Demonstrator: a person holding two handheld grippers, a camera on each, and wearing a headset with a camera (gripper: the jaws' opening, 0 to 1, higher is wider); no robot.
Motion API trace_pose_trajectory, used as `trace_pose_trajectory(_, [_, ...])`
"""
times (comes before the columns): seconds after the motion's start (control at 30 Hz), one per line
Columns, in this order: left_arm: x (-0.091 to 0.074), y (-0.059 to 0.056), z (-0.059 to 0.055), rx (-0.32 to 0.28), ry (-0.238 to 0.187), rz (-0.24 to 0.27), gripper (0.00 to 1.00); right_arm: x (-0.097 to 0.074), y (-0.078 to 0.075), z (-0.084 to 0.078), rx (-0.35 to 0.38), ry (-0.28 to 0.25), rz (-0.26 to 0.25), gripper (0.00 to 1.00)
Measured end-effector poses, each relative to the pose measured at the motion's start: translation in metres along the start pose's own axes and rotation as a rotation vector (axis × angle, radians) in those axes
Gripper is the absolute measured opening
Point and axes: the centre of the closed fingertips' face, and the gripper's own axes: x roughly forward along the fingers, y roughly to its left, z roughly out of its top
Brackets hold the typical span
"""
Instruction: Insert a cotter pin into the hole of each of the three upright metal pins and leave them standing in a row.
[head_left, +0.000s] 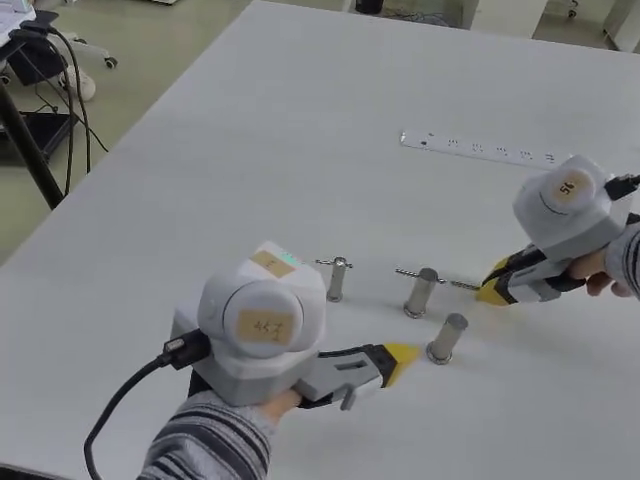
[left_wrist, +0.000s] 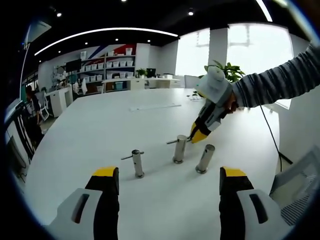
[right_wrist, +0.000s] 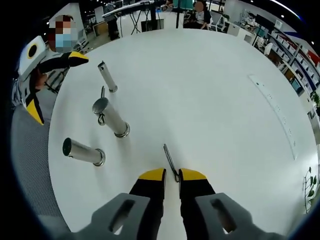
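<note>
At the right gripper (right_wrist: 171, 175): jaws nearly pressed together, pinching a cotter (right_wrist: 169, 156) by one end, thin shaft pointing forward out of the tips, low over the table (right_wrist: 215, 75). Ahead and left of these jaws, apart from the pinched cotter: the bare pin (right_wrist: 82, 151), standing, nearest of the three. A little further on the same side: the middle pin (right_wrist: 111, 117), standing, with a second cotter (right_wrist: 101, 118) through it near the top. Beyond that, furthest from these jaws: the end pin (right_wrist: 107, 76), standing too, with a third cotter (left_wrist: 131, 156) through its top. Far off to the right of the jaws, well apart: a power strip (right_wrist: 274, 110) flat on the table.

At the left gripper (left_wrist: 169, 172): jaws spread wide and free, low over the table. Ahead, between the two jaws: all three pins in a loose row, end pin to the left, middle pin about centre and a bit further, bare pin to the right. Just behind the middle pin from here: the yellow tips of the right gripper, held by a hand with a striped sleeve (left_wrist: 272, 82).

In the head view: pinched cotter between the right tips and the top of the middle pin, close to it; touching or not, cannot tell. Left tip near the bare pin, not touching.
</note>
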Motion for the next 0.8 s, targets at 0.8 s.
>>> trace_pose_trajectory(0.8, [0.001, -0.014, 0.000, 0.010, 0.005, -0.063, 0.74, -0.014, -0.006, 0.006, -0.011, -0.101, -0.128, 0.00])
